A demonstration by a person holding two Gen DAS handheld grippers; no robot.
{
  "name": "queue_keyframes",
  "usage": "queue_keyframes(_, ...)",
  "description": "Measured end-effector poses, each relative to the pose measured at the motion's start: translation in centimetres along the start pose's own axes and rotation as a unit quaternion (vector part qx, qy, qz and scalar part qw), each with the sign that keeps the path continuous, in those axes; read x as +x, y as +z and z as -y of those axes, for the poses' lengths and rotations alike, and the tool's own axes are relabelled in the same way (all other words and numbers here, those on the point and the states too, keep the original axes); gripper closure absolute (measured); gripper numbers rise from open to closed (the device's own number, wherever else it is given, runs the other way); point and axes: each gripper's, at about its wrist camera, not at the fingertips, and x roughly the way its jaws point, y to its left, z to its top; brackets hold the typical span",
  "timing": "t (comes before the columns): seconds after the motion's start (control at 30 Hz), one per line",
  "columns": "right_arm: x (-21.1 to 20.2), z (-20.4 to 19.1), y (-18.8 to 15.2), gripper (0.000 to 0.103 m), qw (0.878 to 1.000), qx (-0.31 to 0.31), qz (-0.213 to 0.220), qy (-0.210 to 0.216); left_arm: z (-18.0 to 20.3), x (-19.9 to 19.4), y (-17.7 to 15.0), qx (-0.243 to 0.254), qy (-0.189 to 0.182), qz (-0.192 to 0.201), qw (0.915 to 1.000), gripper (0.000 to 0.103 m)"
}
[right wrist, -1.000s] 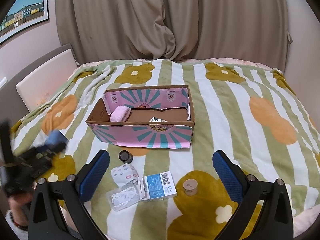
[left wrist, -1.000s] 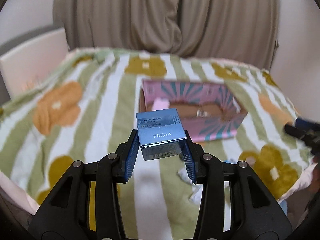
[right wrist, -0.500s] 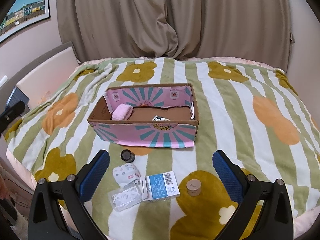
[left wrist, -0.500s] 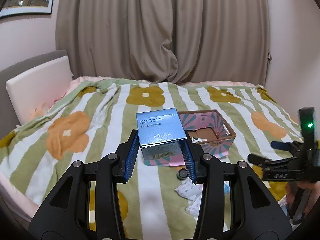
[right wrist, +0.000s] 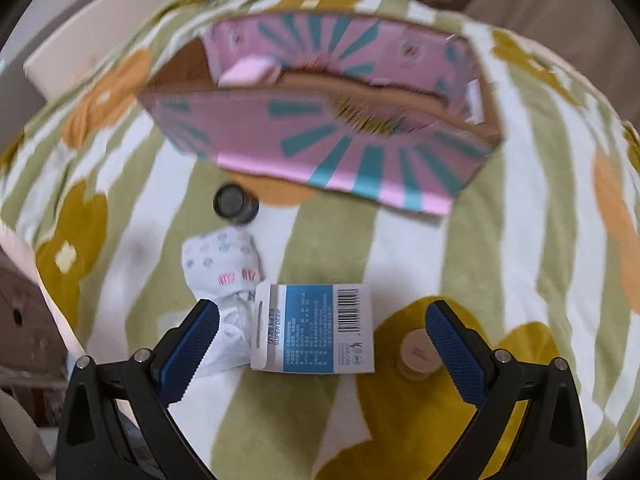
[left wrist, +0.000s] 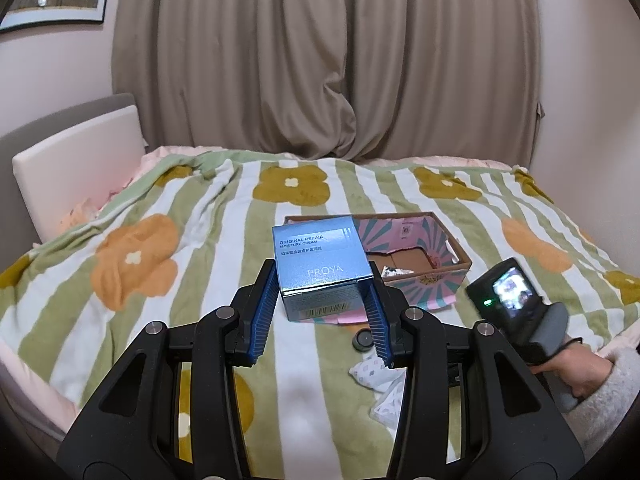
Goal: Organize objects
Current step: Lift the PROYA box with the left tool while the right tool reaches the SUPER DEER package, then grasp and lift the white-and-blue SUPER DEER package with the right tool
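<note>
Left wrist view: my left gripper (left wrist: 322,308) is clamped on a blue cream carton (left wrist: 320,264), its blue pads pressing the carton's two sides, the carton held clear above the striped flower blanket (left wrist: 152,248). Beyond the carton lies the open pink cardboard box (left wrist: 424,248), partly hidden behind it, with a small crumpled silver item on its brown floor. At the right edge, my right hand (left wrist: 576,372), in a pale fleecy sleeve, grips the handle of the other tool, whose small screen faces this camera.

Right wrist view (blurred): my right gripper (right wrist: 320,340) points steeply down with its jaws spread wide and nothing between the pads. Directly under the gap lies a flat blue-and-white packet (right wrist: 316,328) with a barcode. Touching the packet's left edge is a clear bag of white contents (right wrist: 228,340), and above that a folded white patterned cloth (right wrist: 222,260). A small dark round jar (right wrist: 235,204) stands just in front of the box (right wrist: 340,136). A beige round lid (right wrist: 418,354) sits beside my right finger. A pink soft item (right wrist: 246,72) rests in the box's left end
</note>
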Motion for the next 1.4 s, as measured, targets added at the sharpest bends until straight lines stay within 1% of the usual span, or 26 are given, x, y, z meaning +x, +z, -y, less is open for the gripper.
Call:
queue_keyframes(0.1, 1.8, -0.3, 0.0, 0.0, 1.0, -0.012, -0.024, -0.015, 0.0, 0.1, -0.2, 0.001, 0.0, -0.002, 1.0, 0.065)
queue_keyframes(0.2, 3.0, -0.5, -0.1, 0.0, 0.999, -0.013, -0.037, -0.02, -0.1, 0.1, -0.3, 0.002, 0.0, -0.003, 1.0, 0.065)
queue_keyframes(0.37, 3.9, -0.6, -0.5, 0.001, 0.999, -0.012, -0.048, -0.019, -0.3, 0.2, -0.3, 0.003, 0.003, -0.005, 1.0, 0.065)
queue_keyframes(0.63, 5.1, -0.5, -1.3, 0.008, 0.998, -0.005, -0.069, -0.003, -0.6, 0.3, -0.3, 0.003, 0.002, -0.006, 1.0, 0.065)
queue_keyframes(0.7, 5.2, -0.4, -1.4, 0.011, 0.997, 0.0, -0.071, 0.006, -0.6, 0.3, -0.3, 0.004, 0.004, -0.007, 1.0, 0.065)
queue_keyframes(0.77, 5.4, -0.4, -1.7, 0.018, 0.997, 0.005, -0.074, 0.015, -0.8, 0.4, -0.4, 0.004, 0.004, -0.008, 1.0, 0.065)
queue_keyframes(1.03, 4.9, -0.6, -2.5, 0.018, 0.998, -0.005, -0.07, 0.005, -1.2, 0.2, -0.5, 0.004, 0.001, -0.009, 1.0, 0.065)
queue_keyframes(1.07, 4.8, -0.7, -2.6, 0.019, 0.998, -0.005, -0.067, 0.003, -1.1, 0.2, -0.4, 0.059, -0.098, -0.017, 0.9933, 0.065)
queue_keyframes(1.13, 4.2, -0.6, -2.7, 0.019, 0.999, 0.0, -0.053, -0.002, -1.0, 0.2, -0.4, 0.061, -0.097, -0.018, 0.9932, 0.065)
queue_keyframes(1.23, 2.5, -0.3, -2.9, 0.019, 1.0, 0.005, -0.018, -0.01, -1.0, 0.2, -0.5, 0.062, -0.097, -0.018, 0.9932, 0.065)
queue_keyframes(1.4, -1.9, 0.5, -3.3, 0.019, 0.999, 0.024, 0.044, -0.019, -1.0, 0.2, -0.5, 0.061, -0.098, -0.017, 0.9931, 0.065)
